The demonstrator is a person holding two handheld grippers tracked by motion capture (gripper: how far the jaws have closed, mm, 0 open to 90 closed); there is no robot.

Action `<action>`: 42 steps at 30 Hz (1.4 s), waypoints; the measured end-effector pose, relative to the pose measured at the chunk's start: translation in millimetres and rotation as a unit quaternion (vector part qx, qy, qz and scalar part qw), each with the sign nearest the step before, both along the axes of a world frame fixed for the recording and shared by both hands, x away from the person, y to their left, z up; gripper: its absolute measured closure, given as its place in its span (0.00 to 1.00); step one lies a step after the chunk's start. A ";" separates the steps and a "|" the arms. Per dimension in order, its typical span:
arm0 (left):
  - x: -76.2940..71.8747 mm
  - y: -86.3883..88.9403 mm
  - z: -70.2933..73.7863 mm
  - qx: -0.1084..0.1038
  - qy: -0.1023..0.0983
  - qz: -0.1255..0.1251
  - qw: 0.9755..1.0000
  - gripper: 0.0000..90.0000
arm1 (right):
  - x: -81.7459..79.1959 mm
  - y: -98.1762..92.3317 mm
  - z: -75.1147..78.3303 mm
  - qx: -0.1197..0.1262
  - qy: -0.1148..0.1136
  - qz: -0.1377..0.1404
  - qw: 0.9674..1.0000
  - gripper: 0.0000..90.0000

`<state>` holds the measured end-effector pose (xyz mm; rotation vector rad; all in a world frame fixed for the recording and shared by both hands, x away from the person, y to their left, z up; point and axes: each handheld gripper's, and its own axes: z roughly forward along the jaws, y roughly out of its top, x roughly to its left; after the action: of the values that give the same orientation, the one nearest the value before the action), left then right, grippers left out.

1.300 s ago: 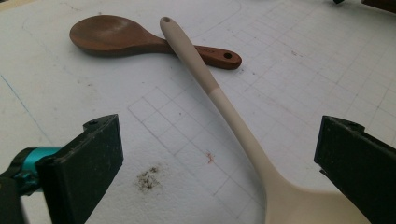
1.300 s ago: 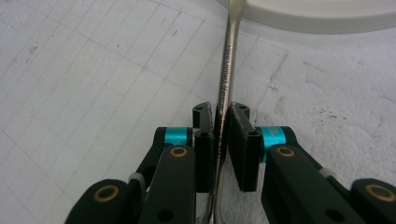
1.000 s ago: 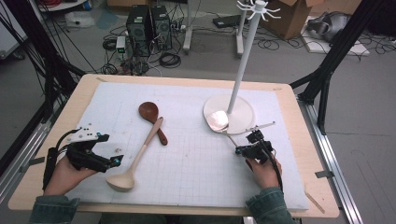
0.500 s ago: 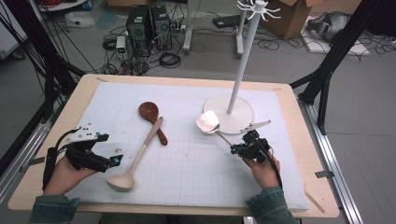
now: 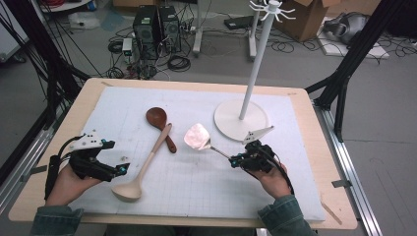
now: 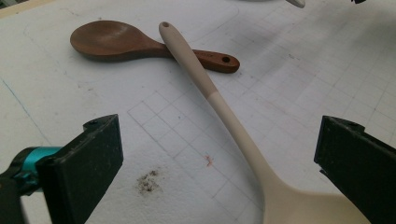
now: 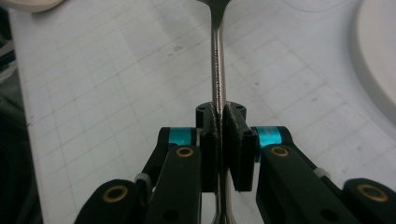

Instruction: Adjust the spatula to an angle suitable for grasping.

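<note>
Now the right gripper [image 5: 236, 160], clamped on the metal spatula [image 5: 197, 136], has carried it off the stand [image 5: 231, 125]; left gripper [image 5: 120, 169] gapes beside the ladle [image 5: 142, 169].

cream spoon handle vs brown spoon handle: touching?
Touching. In the left gripper view the cream spoon has its handle lying straight across the brown spoon handle, with no gap at the crossing. The high view shows the same overlap.
</note>
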<state>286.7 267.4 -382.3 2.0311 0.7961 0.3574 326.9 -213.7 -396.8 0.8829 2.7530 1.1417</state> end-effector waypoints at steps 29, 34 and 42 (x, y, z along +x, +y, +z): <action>0.3 -3.6 -1.1 -0.001 0.000 -0.012 1.000 0.02 | -3.3 50.6 -18.1 -0.034 0.014 0.145 0.989 0.94; 0.4 -4.8 -1.3 0.001 0.001 -0.015 1.000 0.02 | -2.0 61.4 -20.5 -0.046 0.010 0.166 0.985 0.94; 0.6 -6.2 -1.6 0.002 0.001 -0.022 1.000 0.02 | 2.8 72.7 -29.1 -0.054 0.008 0.188 0.981 0.94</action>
<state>287.3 261.2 -383.9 2.0504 0.7507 0.3328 329.8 -141.1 -425.8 0.3692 3.0460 1.0121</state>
